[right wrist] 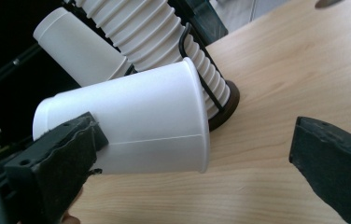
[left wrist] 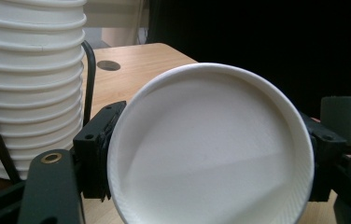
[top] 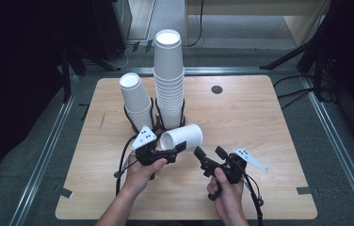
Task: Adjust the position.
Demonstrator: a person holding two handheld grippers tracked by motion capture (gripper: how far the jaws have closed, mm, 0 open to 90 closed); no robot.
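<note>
- Counter (top: 260,122), far-centre: tall cup stack (top: 169,80) in its wire holder, shorter stack (top: 136,101) beside it; a careless swing could topple either.
- Single paper cup (top: 183,137) held sideways above mid-counter; thin wall may crush.
- Left hand-held gripper (top: 177,149) clamped across the cup's mouth.
- Right hand-held gripper (top: 209,153) gapes wide, empty, near the cup.

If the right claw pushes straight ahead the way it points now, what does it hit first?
Most likely the single paper cup lying sideways in the left claw. The right claw stands open and aims up-left toward it, with bare table between. Depth is hard to judge; its left pad may brush the cup's wall first.
</note>
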